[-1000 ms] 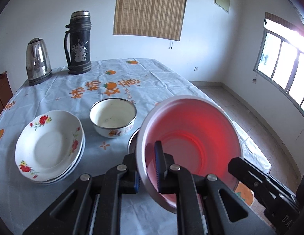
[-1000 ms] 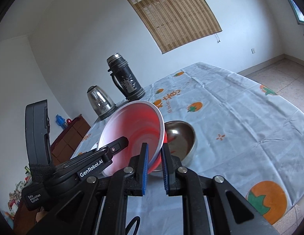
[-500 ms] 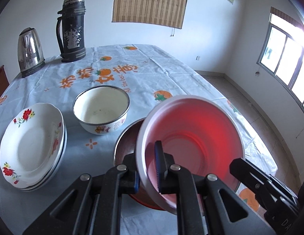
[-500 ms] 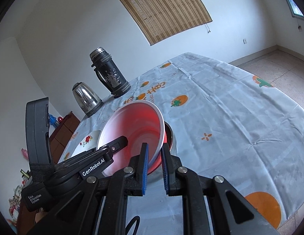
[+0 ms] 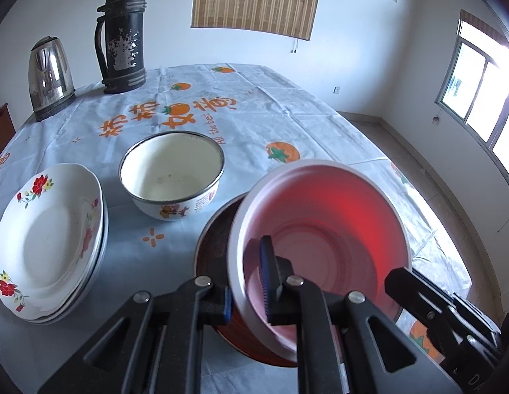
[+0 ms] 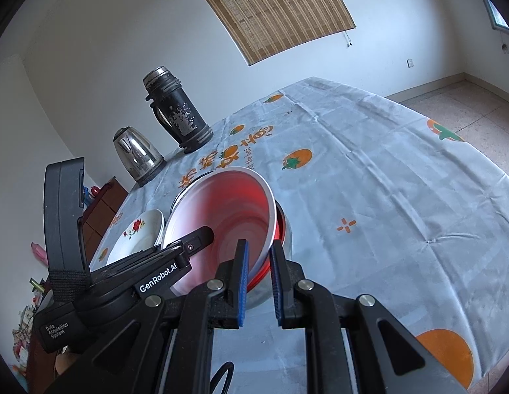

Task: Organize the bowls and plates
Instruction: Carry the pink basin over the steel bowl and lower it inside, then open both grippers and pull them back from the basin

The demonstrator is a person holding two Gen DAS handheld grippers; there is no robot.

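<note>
Both angled downward: left gripper (image 5: 246, 284) and right gripper (image 6: 258, 277) pinching opposite rims of red bowl (image 5: 323, 229). Only leftward: enamel bowl (image 5: 171, 174).

Two black plastic grippers fill the lower frame of each view. The left gripper (image 5: 248, 284) and right gripper (image 6: 258, 277) have blue ribbed pads, silver screws and triangular cut-outs. White lettering at lower left reads "GenRobot.AI" and "Data Acquisition System".
</note>
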